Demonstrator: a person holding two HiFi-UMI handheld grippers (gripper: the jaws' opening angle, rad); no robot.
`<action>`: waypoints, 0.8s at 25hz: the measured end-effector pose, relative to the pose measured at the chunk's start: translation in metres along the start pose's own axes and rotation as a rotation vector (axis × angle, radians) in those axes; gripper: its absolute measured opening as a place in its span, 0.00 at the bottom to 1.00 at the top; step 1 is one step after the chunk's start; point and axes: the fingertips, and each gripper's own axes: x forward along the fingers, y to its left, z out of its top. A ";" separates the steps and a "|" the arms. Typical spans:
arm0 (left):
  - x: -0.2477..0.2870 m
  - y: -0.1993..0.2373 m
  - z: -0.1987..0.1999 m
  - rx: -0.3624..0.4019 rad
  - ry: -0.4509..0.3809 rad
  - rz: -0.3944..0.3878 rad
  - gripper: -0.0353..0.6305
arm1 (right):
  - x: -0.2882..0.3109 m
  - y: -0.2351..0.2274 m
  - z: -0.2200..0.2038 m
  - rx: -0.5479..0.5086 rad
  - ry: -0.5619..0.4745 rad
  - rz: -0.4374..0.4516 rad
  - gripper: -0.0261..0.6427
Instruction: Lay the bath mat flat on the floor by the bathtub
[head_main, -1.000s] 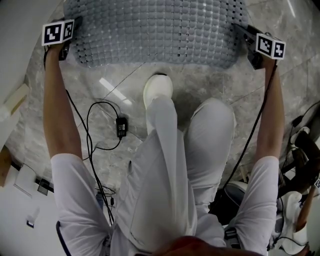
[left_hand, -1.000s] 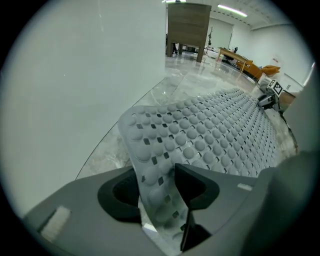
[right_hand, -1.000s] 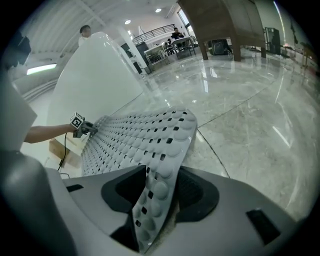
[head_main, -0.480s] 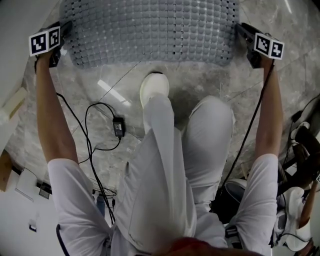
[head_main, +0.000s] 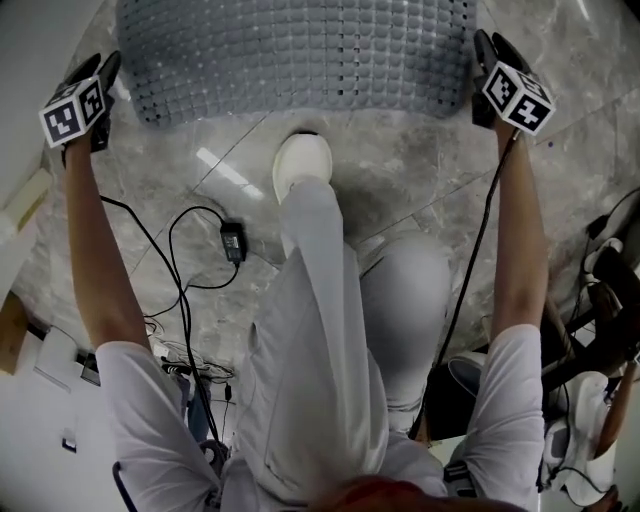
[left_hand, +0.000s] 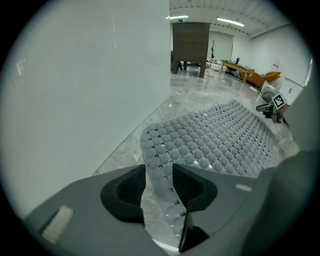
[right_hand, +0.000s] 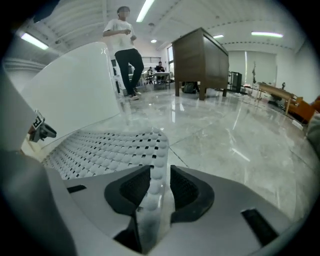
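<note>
1. Bath mat (head_main: 300, 60): grey, studded, full of small holes. It lies spread flat on the marble floor (head_main: 400, 170).
2. Far left: white bathtub (left_hand: 85, 85). A narrow strip of bare floor runs between the tub's wall and the mat's left edge.
3. Left gripper (left_hand: 159, 169): raised just off the mat's left edge. Jaws apart, though they have just been closing. The mat's corner shows through the gap and neither pad presses on it.
4. Centre: the person's white shoe (head_main: 300, 165) stands near the mat's front edge. A black cable with a plug (head_main: 232, 240) lies to its left.
5. Right gripper (right_hand: 160, 172): beside the mat's right edge. Jaws also spread and have just been closing. The mat's edge shows in the gap, ungripped.
</note>
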 end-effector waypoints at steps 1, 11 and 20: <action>-0.008 -0.006 0.003 -0.010 -0.022 0.019 0.29 | -0.007 0.008 0.000 0.021 -0.019 -0.021 0.23; -0.129 -0.102 0.028 -0.054 -0.106 -0.015 0.05 | -0.116 0.118 0.014 0.035 0.026 0.009 0.04; -0.353 -0.176 0.071 -0.123 -0.117 -0.094 0.05 | -0.326 0.176 0.132 0.078 0.057 0.091 0.04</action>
